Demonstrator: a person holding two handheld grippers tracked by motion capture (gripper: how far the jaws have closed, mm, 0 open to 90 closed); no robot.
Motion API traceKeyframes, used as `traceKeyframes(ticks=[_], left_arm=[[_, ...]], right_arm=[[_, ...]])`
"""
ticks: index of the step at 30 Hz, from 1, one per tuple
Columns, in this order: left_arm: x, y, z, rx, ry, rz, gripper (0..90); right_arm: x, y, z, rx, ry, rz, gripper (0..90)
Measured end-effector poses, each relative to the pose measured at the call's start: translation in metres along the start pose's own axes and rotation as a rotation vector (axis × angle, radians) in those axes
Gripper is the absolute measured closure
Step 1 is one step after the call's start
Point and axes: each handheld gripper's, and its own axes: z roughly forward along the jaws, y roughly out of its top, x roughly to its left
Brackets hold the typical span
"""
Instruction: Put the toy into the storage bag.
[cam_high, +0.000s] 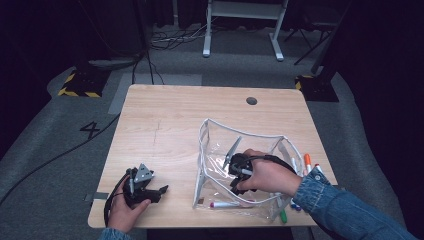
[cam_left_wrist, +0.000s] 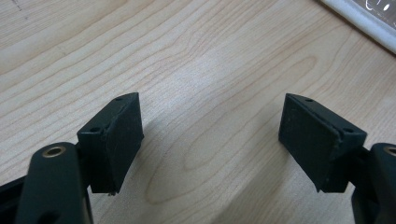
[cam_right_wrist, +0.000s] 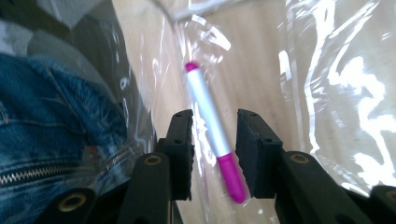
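Right claw: positioned inside the clear pouch, which stands open on the right half of the counter. The jaws are parted to a narrow gap and do not press on anything. The pink marker lies between them — white barrel, pink cap at the near end, small pink tip at the far end. In the right gripper view the marker runs slantwise through the gap, its cap just beside the right-hand pad, with daylight on both sides of the barrel. In the high view the same marker rests on the pouch floor along the near edge of the counter, just below the right hand.

Left claw: jaws wide, nothing between them, bare wood beneath. It sits at the near left corner of the counter, well apart from the pouch.

Further markers — one orange-capped — lie outside the pouch at the right edge of the counter.
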Motion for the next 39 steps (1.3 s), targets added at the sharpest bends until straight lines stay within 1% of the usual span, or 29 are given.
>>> traceKeyframes(ticks=[3, 4, 6, 7, 9, 12, 13, 14, 15, 17, 18, 19, 20, 21, 23, 24, 25, 26, 27, 29, 31, 34, 35, 36, 37, 38, 39], left_arm=[[0.000, 0.000, 0.000, -0.001, -0.001, 0.000, 22.1], [0.000, 0.000, 0.000, -0.001, -0.001, 0.000, 22.1], [0.000, 0.000, 0.000, -0.001, -0.001, -0.001, 22.1], [0.000, 0.000, 0.000, 0.000, 0.000, 0.001, 22.1], [0.000, 0.000, 0.000, 0.002, 0.002, 0.004, 22.0], [-0.001, 0.000, 0.000, 0.004, 0.007, -0.006, 21.7], [-0.001, 0.000, 0.000, 0.004, 0.007, -0.006, 21.4], [-0.001, 0.000, 0.000, 0.004, 0.010, -0.010, 21.4], [-0.001, -0.001, 0.000, 0.004, 0.013, -0.016, 21.2], [-0.001, -0.001, -0.001, 0.007, 0.014, -0.015, 21.2], [-0.001, -0.001, -0.001, 0.007, 0.014, -0.015, 21.2], [-0.001, -0.001, -0.001, 0.006, 0.020, -0.016, 21.2], [-0.001, -0.001, -0.001, 0.006, 0.020, -0.016, 21.2], [-0.001, 0.000, -0.001, 0.006, 0.024, -0.021, 21.0], [-0.001, -0.001, -0.001, 0.005, 0.027, -0.023, 20.9], [-0.001, -0.001, -0.001, 0.005, 0.027, -0.023, 20.8], [-0.001, -0.001, -0.001, 0.005, 0.028, -0.024, 20.8], [-0.001, -0.001, -0.001, 0.005, 0.028, -0.024, 20.9], [-0.001, -0.001, -0.001, 0.007, 0.028, -0.024, 20.8], [0.000, -0.001, -0.001, 0.008, 0.039, -0.037, 19.1], [-0.001, 0.000, 0.000, 0.019, 0.033, -0.025, 15.0], [-0.002, -0.001, 0.000, 0.019, 0.034, -0.030, 14.2], [-0.002, -0.001, 0.000, 0.019, 0.034, -0.030, 14.2], [-0.002, -0.001, 0.000, 0.019, 0.034, -0.030, 14.2], [-0.002, -0.001, 0.000, 0.019, 0.034, -0.030, 14.2], [-0.002, -0.001, 0.000, 0.019, 0.034, -0.030, 14.2], [-0.002, -0.001, 0.000, 0.018, 0.032, -0.031, 14.2]], right_arm=[[0.001, -0.002, -0.017, -0.079, -0.036, 0.012, 64.4], [0.001, -0.002, -0.017, -0.079, -0.036, 0.012, 64.4], [0.002, -0.004, -0.031, -0.134, -0.071, 0.012, 63.1], [0.003, -0.009, -0.045, -0.188, -0.094, 0.024, 63.0], [0.003, -0.015, -0.059, -0.236, -0.123, 0.033, 62.9], [0.003, -0.026, -0.080, -0.298, -0.158, 0.060, 63.1], [0.003, -0.026, -0.080, -0.298, -0.158, 0.060, 63.1], [0.003, -0.031, -0.086, -0.316, -0.169, 0.071, 63.4], [0.002, -0.041, -0.098, -0.345, -0.189, 0.083, 63.4], [0.001, -0.052, -0.110, -0.378, -0.210, 0.103, 63.4], [0.001, -0.052, -0.110, -0.378, -0.210, 0.103, 63.4], [-0.002, -0.065, -0.122, -0.406, -0.233, 0.130, 63.2], [-0.002, -0.065, -0.122, -0.406, -0.233, 0.130, 63.2], [-0.004, -0.078, -0.132, -0.432, -0.255, 0.158, 62.9], [-0.006, -0.091, -0.139, -0.458, -0.269, 0.182, 62.9], [-0.006, -0.091, -0.139, -0.458, -0.269, 0.182, 62.9], [-0.007, -0.105, -0.145, -0.471, -0.280, 0.219, 62.8], [-0.007, -0.105, -0.145, -0.471, -0.280, 0.219, 62.8], [-0.010, -0.122, -0.152, -0.491, -0.296, 0.250, 62.6], [-0.012, -0.134, -0.156, -0.509, -0.312, 0.275, 62.5], [-0.015, -0.149, -0.160, -0.524, -0.338, 0.307, 62.4], [-0.021, -0.171, -0.164, -0.544, -0.376, 0.362, 62.0], [-0.021, -0.171, -0.164, -0.544, -0.376, 0.362, 62.0], [-0.026, -0.186, -0.164, -0.556, -0.409, 0.398, 61.3], [-0.026, -0.186, -0.164, -0.556, -0.409, 0.398, 61.3], [-0.028, -0.193, -0.163, -0.560, -0.420, 0.418, 60.6], [-0.034, -0.207, -0.160, -0.562, -0.458, 0.451, 59.7]])
